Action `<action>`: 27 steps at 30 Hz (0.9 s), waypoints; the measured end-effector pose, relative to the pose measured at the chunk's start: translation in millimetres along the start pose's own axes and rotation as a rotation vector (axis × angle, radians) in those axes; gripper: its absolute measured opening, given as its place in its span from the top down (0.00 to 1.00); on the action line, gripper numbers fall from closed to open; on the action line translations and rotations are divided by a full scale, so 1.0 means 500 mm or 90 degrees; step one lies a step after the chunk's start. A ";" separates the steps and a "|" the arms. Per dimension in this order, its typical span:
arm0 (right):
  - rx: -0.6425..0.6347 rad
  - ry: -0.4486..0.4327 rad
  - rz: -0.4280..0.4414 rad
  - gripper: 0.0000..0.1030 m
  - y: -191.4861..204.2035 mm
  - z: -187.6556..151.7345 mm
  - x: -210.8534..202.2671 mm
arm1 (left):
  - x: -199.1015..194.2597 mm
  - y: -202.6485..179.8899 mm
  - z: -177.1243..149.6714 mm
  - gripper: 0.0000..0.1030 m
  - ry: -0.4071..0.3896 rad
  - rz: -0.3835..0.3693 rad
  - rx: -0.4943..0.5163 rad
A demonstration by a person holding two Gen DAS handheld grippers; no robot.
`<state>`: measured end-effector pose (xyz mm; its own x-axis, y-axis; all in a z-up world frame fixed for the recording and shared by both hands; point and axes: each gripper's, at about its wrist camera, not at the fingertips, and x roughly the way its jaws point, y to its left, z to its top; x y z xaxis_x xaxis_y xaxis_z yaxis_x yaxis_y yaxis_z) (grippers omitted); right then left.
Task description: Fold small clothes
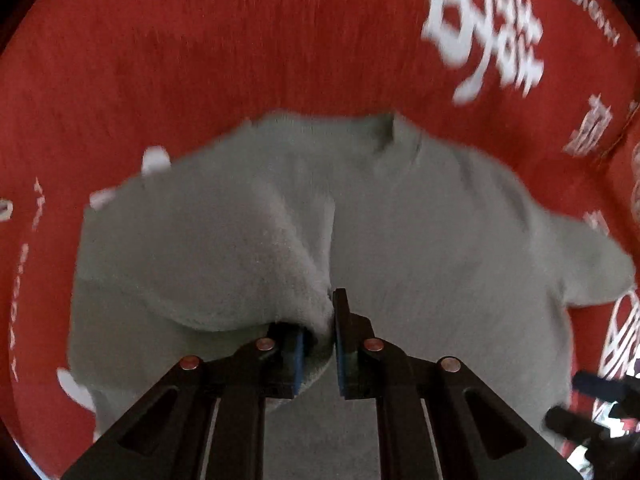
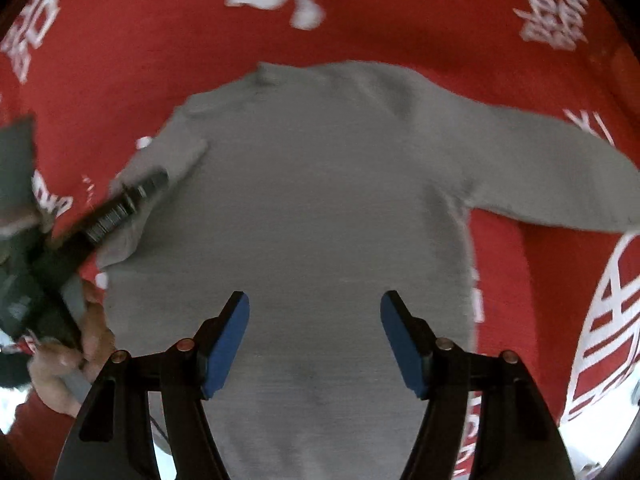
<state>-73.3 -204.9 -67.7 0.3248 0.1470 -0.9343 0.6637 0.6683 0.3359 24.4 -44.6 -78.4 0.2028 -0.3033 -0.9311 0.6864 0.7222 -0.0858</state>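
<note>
Only left wrist view shows sleeve (image 1: 256,264) pinched.

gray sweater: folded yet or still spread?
Partly folded. Gray sweater lies flat; one sleeve spread out, the other sleeve pinched in the left gripper, lifted over the body.

Both views come from fisheye cameras mounted on the handheld grippers, each looking forward along its own two fingers and steeply down.

The left wrist camera sits close above the grey sweater (image 1: 400,220), which fills the middle of its picture, with the left gripper (image 1: 322,340) at the bottom edge and the red printed cloth (image 1: 200,60) around it.

The right wrist camera looks down from slightly farther back, taking in the sweater's body (image 2: 320,200) and one outstretched sleeve beyond the right gripper (image 2: 316,340).

Both views share the sweater and the red cloth (image 2: 120,60); the right view also catches the left gripper (image 2: 120,208) at its left side, blurred.
</note>
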 end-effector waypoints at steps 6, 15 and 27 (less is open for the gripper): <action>-0.019 0.002 0.000 0.28 0.003 0.034 0.007 | -0.117 0.058 -0.041 0.29 -0.043 0.013 -0.014; -0.340 -0.069 0.050 0.24 0.335 0.117 0.042 | -0.113 0.341 -0.109 0.29 0.039 0.125 -0.216; -0.545 -0.071 -0.044 0.90 0.556 0.116 0.234 | -0.075 0.333 -0.144 0.24 0.046 0.114 -0.218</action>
<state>188.0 -44.2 -76.7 0.3960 0.0437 -0.9172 -0.0366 0.9988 0.0318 80.9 131.8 -83.3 0.2396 -0.1181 -0.9637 0.3694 0.9290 -0.0220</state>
